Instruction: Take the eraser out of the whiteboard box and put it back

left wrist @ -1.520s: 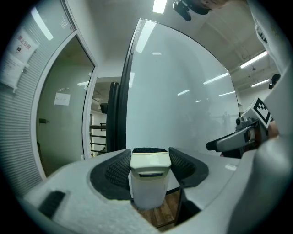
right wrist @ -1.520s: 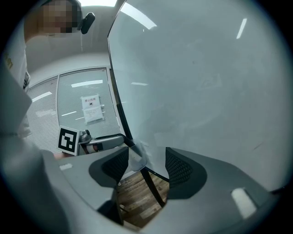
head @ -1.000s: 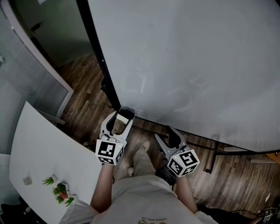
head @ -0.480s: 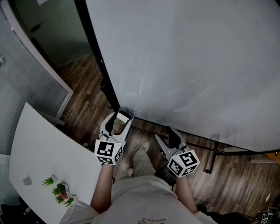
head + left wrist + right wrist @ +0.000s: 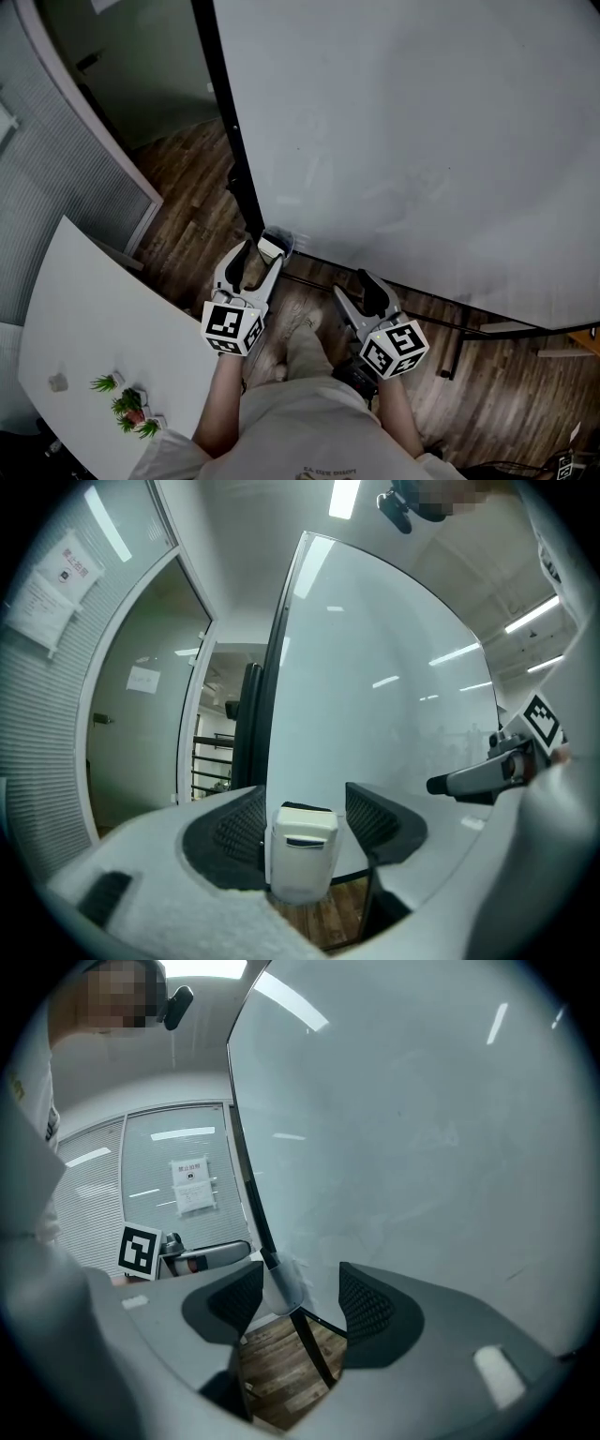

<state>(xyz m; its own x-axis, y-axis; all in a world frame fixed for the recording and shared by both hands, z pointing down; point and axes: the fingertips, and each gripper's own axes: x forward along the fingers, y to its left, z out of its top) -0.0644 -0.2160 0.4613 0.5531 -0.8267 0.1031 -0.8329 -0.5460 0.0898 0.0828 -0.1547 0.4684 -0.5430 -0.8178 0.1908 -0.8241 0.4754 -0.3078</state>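
My left gripper [image 5: 263,247] is shut on the white eraser [image 5: 270,247], held upright in the air just in front of the whiteboard's [image 5: 422,141] lower left corner. In the left gripper view the eraser [image 5: 302,853] stands between the two dark pads of that gripper [image 5: 302,819]. The small translucent whiteboard box [image 5: 284,1285] hangs at that corner on the black frame; in the head view the box [image 5: 285,240] is mostly hidden behind the eraser. My right gripper [image 5: 354,287] stays open and empty to the right, lower down; in its own view the right gripper [image 5: 300,1302] has the box beyond it.
A black stand post [image 5: 230,131] runs up the board's left edge, with a cross bar [image 5: 441,319] near the wooden floor. A white table [image 5: 84,319] with a small plant [image 5: 127,410] is at the left. A glass partition with blinds [image 5: 66,159] lies beyond it.
Both grippers keep their places and the eraser stays in the left one. Only the head view has shifted slightly.
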